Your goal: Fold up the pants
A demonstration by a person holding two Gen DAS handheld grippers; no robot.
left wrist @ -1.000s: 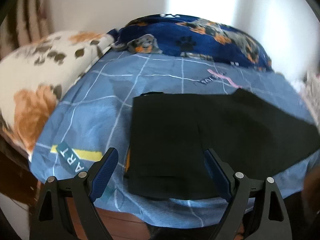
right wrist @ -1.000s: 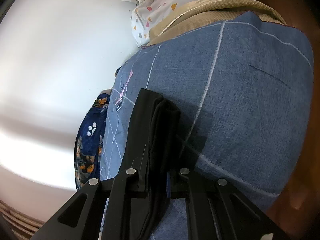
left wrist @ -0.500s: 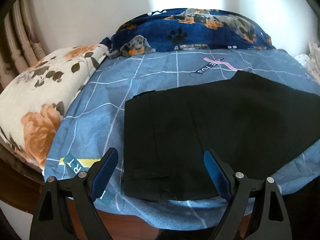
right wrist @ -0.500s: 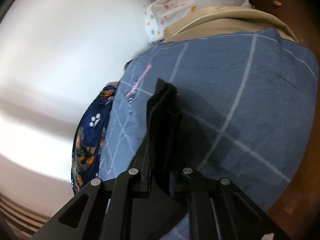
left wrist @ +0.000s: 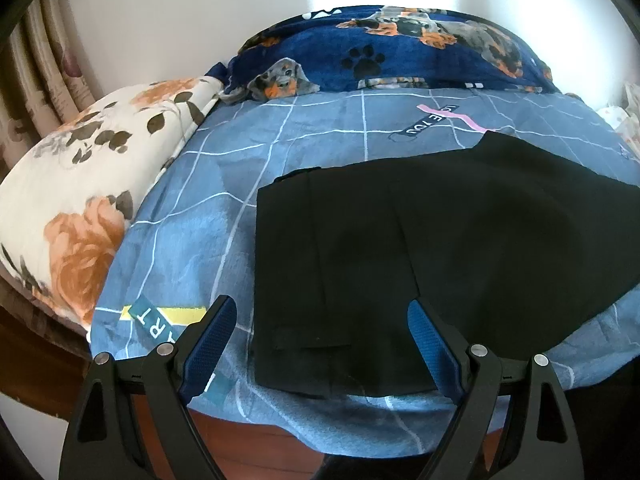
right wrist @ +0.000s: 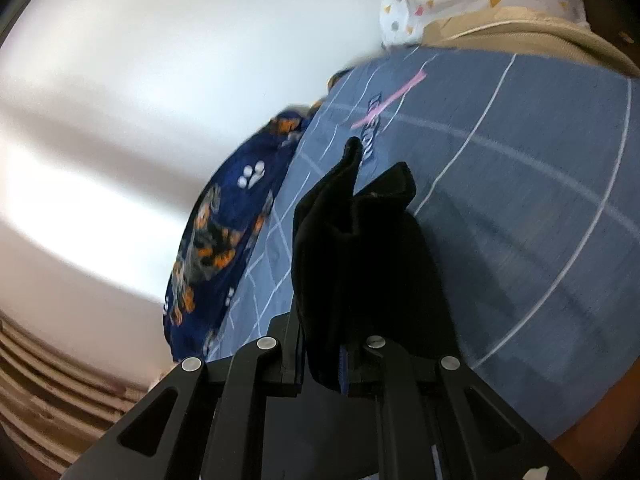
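The right tongs (right wrist: 324, 364) are clamped on a bunched end of the black pants (left wrist: 400, 248), lifting it clear of the bed (left wrist: 192, 240), apparently so that end can be carried over the rest for a fold. The left tongs (left wrist: 322, 344) hang wide apart and empty just above the near edge of the pants, probably ready to pin that end down. Ahead of them the pants lie flat across the blue sheet. Beyond lie a flowered pillow (left wrist: 88, 184) and a dog-print blanket (left wrist: 400, 52), against the wall.
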